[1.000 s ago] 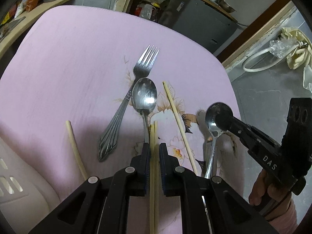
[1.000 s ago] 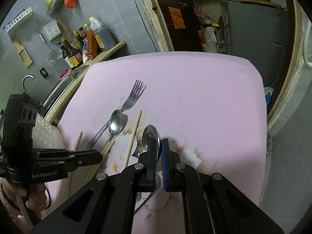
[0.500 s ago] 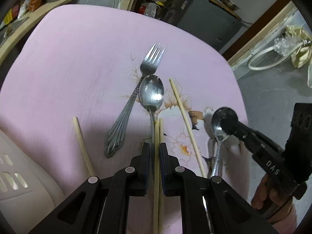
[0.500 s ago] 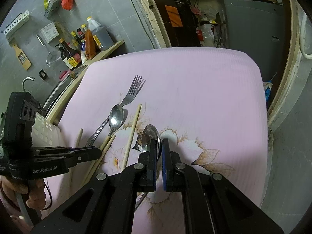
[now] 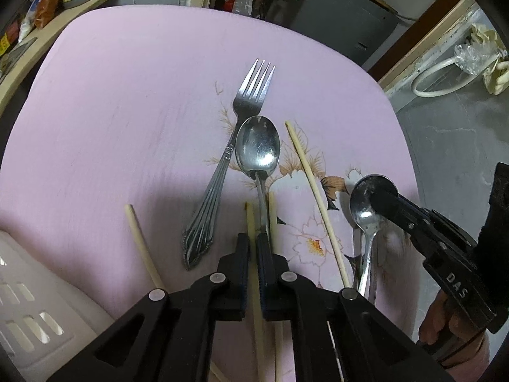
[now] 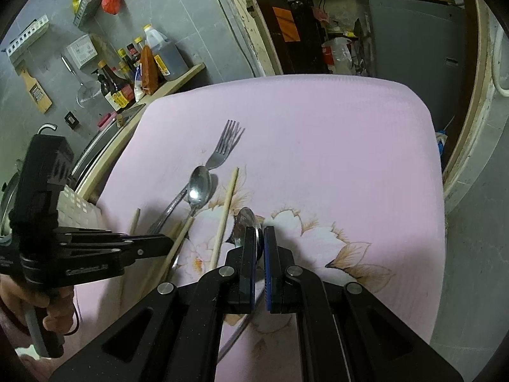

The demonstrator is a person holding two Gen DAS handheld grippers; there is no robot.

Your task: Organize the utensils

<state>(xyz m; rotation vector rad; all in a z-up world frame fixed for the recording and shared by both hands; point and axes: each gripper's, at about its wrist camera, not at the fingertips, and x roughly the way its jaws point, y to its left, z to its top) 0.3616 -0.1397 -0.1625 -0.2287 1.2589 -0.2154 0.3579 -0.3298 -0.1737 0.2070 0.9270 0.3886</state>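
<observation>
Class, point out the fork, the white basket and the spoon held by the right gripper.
fork (image 5: 245,108), left wrist view, on the base of its tines.
white basket (image 5: 28,315), left wrist view, on its slotted wall.
spoon (image 5: 366,210), left wrist view, on its bowl.

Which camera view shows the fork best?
The left wrist view: the whole fork lies in plain sight, from its four tines to its ribbed handle. In the right wrist view the fork is smaller, and the left hand-held gripper hides its handle end.

A home kitchen; sauce bottles (image 6: 119,90) line a counter (image 6: 171,84); a grater (image 6: 35,90) hangs on the tiled wall.
</observation>
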